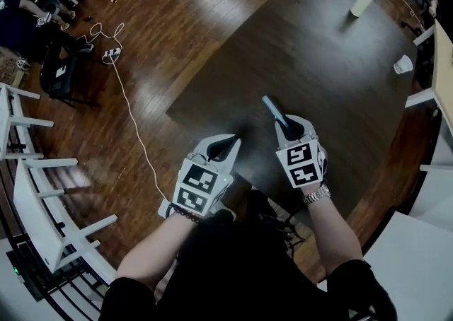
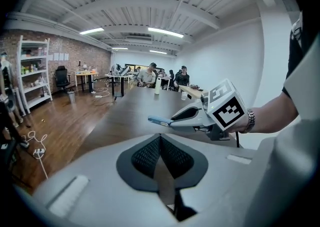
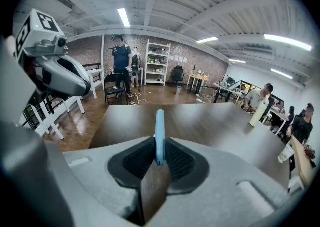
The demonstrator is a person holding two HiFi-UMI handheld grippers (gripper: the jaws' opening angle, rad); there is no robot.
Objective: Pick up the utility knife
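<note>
A slim blue utility knife sticks out forward from my right gripper, whose jaws are shut on its rear end. It hangs lifted above the dark table. In the right gripper view the knife stands on edge between the black pads. My left gripper hovers just left of the right one, over the table's near corner, shut with nothing in it. The left gripper view shows its pads meeting, and beyond them the right gripper carrying the knife.
A white bottle and a white cup stand at the table's far right. White chairs line the left side. A white cable trails over the wooden floor. Several people sit at desks in the distance.
</note>
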